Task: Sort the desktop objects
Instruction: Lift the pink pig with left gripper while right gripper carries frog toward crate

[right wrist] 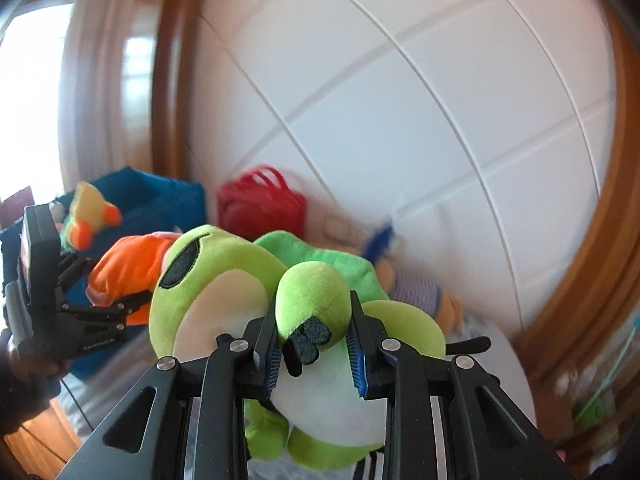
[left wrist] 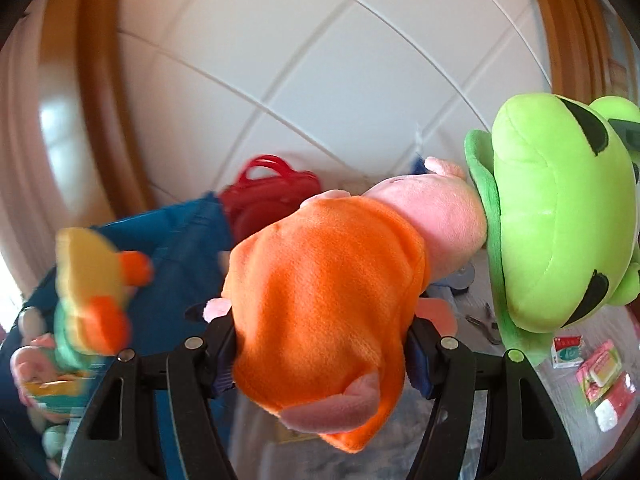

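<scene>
My left gripper (left wrist: 320, 352) is shut on a pink pig plush in an orange shirt (left wrist: 328, 280) and holds it in the air; it also shows in the right wrist view (right wrist: 128, 268). My right gripper (right wrist: 312, 344) is shut on a green frog plush (right wrist: 312, 300), gripping one bulging eye. The frog also fills the right of the left wrist view (left wrist: 552, 220), touching the pig's head. A blue fabric bin (left wrist: 176, 240) at the left holds a yellow and orange duck plush (left wrist: 92, 292).
A red basket (left wrist: 272, 192) stands by the white wall behind the bin. Small red and white packets (left wrist: 600, 376) and a metal tool (left wrist: 488, 324) lie on the table at the right. A striped doll (right wrist: 416, 292) lies behind the frog.
</scene>
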{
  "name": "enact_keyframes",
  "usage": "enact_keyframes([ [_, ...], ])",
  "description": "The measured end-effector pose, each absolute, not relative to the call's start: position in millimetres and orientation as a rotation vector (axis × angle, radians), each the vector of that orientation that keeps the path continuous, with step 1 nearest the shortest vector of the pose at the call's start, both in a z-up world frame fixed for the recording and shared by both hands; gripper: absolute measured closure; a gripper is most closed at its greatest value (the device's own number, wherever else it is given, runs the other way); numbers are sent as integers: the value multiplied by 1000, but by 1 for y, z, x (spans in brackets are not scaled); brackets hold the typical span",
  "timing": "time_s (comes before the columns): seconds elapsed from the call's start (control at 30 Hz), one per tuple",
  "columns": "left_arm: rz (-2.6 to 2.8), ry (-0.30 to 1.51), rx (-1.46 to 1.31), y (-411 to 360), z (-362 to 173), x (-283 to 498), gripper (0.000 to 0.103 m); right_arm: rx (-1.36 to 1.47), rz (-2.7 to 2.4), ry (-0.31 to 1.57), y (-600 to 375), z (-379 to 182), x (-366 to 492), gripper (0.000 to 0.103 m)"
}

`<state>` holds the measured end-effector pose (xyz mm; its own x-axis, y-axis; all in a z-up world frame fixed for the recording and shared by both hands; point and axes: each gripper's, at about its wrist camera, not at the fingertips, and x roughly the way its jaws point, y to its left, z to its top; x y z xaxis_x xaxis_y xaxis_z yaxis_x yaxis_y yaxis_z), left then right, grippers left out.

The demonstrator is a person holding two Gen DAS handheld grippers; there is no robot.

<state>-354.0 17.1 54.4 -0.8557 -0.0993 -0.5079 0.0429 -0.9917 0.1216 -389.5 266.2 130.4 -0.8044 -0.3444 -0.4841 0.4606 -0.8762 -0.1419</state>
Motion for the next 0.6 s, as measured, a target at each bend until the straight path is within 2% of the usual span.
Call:
enact_keyframes([
  [0.2, -2901, -152, 720, -30, 115, -307, 37, 446, -2570, 413, 192, 195, -353, 76],
  [0.4, -2831, -48, 669, -80, 162, -273, 36, 283, -2473, 485, 129, 253, -336, 76],
  [0.6, -2686, -30, 618, -139, 192, -245, 34, 188, -2336, 453, 64, 287, -335, 76],
])
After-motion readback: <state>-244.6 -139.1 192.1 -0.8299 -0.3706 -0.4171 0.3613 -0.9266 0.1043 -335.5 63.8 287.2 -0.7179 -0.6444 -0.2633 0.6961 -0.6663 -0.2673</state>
